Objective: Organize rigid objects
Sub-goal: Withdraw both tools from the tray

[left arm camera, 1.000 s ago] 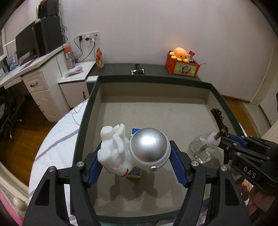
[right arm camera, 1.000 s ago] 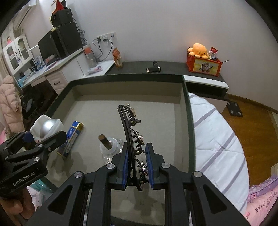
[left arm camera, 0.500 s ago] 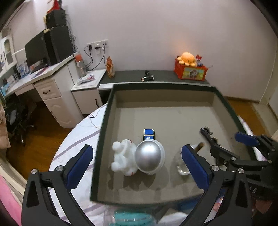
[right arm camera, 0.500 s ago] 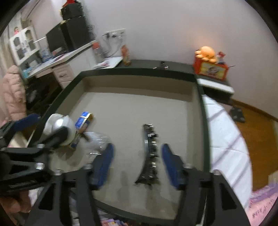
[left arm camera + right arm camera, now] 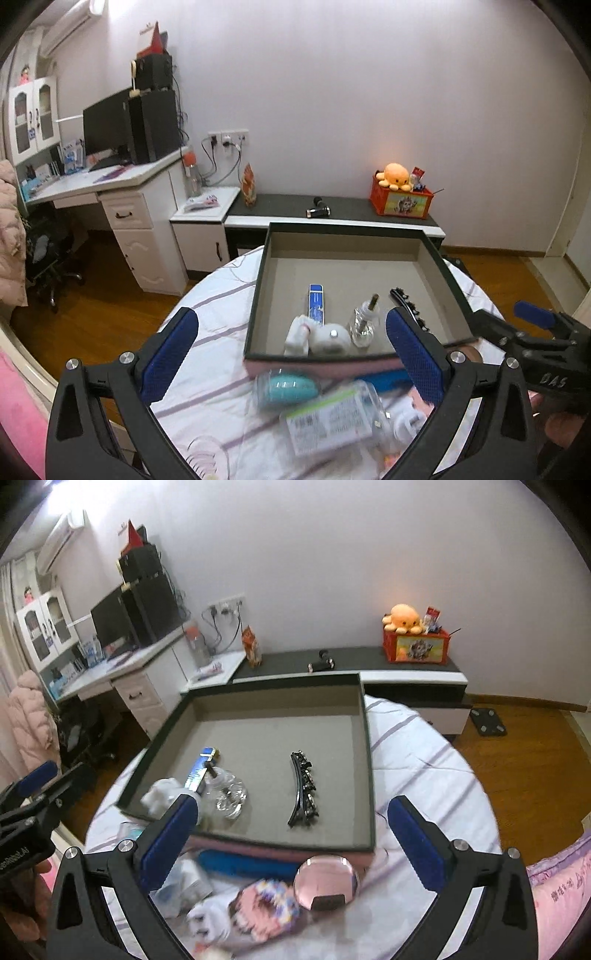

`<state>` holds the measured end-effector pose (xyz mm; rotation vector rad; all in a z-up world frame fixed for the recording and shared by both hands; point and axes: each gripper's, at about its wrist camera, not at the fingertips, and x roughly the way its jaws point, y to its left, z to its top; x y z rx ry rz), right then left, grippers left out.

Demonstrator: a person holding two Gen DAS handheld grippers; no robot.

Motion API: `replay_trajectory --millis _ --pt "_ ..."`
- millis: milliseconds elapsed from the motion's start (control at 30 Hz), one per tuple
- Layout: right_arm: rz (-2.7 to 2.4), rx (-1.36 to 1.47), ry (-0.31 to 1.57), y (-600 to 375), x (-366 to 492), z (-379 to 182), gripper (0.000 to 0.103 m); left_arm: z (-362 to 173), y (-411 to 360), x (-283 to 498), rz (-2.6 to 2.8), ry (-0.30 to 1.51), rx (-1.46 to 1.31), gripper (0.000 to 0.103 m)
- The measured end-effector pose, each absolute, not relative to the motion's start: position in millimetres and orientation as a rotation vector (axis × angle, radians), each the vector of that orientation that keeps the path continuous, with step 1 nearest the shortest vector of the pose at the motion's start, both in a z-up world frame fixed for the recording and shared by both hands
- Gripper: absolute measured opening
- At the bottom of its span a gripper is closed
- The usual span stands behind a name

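A dark-rimmed tray (image 5: pixel 258 295) (image 5: pixel 369 775) sits on the striped bed. In it lie a white astronaut figure (image 5: pixel 321 338) (image 5: pixel 162 797), a blue lighter (image 5: pixel 316 304) (image 5: pixel 201 771), a glass bottle (image 5: pixel 365 325) (image 5: pixel 227 794) and a black hair clip (image 5: pixel 408 306) (image 5: pixel 303 794). My left gripper (image 5: pixel 295 350) is open and empty, pulled back above the tray's near edge. My right gripper (image 5: pixel 291 830) is open and empty, also back from the tray.
Loose items lie on the bed in front of the tray: a teal object (image 5: pixel 288 387), a clear labelled bottle (image 5: pixel 328 421), a pink round mirror (image 5: pixel 327 880), a pink patterned item (image 5: pixel 266 908). A desk and a low cabinet stand behind.
Both grippers opened and let go: the left released the astronaut, the right released the hair clip. Both then pulled back and up from the tray.
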<state>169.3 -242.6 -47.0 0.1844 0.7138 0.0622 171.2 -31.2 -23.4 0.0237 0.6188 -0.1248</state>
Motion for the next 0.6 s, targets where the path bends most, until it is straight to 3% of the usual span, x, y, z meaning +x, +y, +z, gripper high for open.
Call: replay_trajectory --millis 600 --pt "0.084 0.214 0.547 -226 28 4 0.103 -4 -10 45 -0.091 0.557 0.007 0.103"
